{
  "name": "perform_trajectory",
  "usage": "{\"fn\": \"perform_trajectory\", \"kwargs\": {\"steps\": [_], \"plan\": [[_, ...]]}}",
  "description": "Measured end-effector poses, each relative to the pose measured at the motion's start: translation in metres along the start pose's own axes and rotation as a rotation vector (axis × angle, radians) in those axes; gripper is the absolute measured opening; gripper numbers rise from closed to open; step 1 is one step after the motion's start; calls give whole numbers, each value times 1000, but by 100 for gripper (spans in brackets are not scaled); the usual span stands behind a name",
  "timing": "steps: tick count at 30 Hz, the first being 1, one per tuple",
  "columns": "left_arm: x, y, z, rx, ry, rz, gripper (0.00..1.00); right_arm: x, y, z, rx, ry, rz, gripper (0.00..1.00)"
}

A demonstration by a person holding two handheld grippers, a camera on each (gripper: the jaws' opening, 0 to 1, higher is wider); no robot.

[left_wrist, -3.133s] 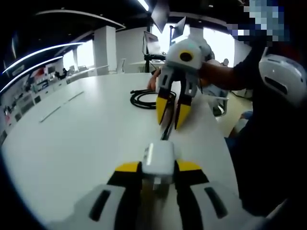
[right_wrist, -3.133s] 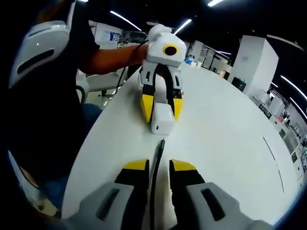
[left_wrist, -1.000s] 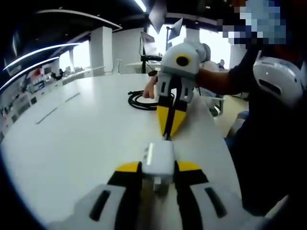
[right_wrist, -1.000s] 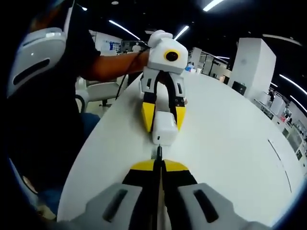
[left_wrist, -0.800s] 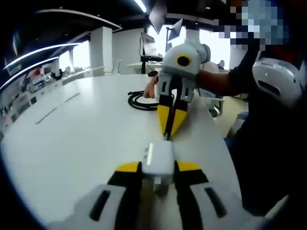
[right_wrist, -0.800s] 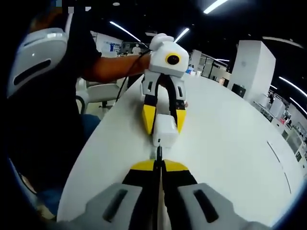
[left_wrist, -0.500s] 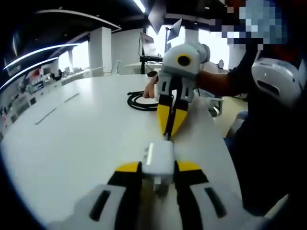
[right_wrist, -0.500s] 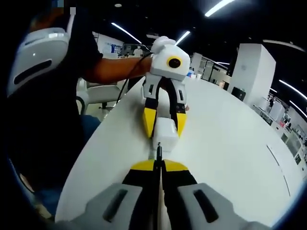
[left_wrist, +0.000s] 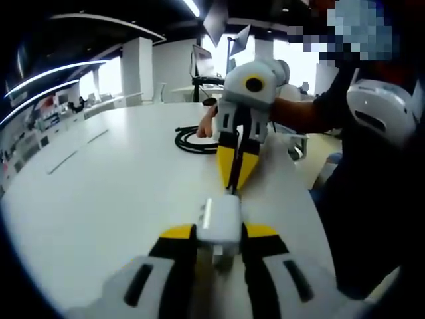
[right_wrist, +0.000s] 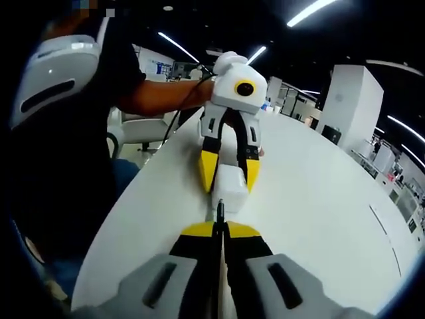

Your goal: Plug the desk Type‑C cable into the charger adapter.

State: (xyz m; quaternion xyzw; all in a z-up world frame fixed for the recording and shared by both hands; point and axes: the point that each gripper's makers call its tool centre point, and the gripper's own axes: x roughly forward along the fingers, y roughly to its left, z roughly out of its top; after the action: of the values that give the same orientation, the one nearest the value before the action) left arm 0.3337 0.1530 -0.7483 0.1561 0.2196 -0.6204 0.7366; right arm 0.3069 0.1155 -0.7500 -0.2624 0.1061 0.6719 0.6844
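Left gripper is clamped on the white charger adapter, jaws pressed against its two sides, adapter held just above the white desk. In the right gripper view the same gripper comes in from the far side, yellow tips on either side of the adapter.

Right gripper has its jaws closed together on the black Type-C cable; the plug end sticks out a little past the yellow tips and points straight at the adapter's near face. Plug tip sits just beside that face; can't tell whether it is touching or already in the port. In the left gripper view the right gripper points down toward the adapter, jaws together on the thin black cable end, tip just beyond the adapter's far edge.

Rest of the cable lies as a black coil on the desk farther back, behind the right gripper. The two grippers face each other nose to nose along one line near the desk's edge. The person's dark sleeve and forearm are at the side, in an open office with ceiling strip lights.
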Motion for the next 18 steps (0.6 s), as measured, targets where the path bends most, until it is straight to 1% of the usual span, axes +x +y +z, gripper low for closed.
{"fn": "perform_trajectory", "kwargs": {"steps": [18], "plan": [[1,-2,1,12,14,-11,26,2,0,1,-5,-2,1,2]]}}
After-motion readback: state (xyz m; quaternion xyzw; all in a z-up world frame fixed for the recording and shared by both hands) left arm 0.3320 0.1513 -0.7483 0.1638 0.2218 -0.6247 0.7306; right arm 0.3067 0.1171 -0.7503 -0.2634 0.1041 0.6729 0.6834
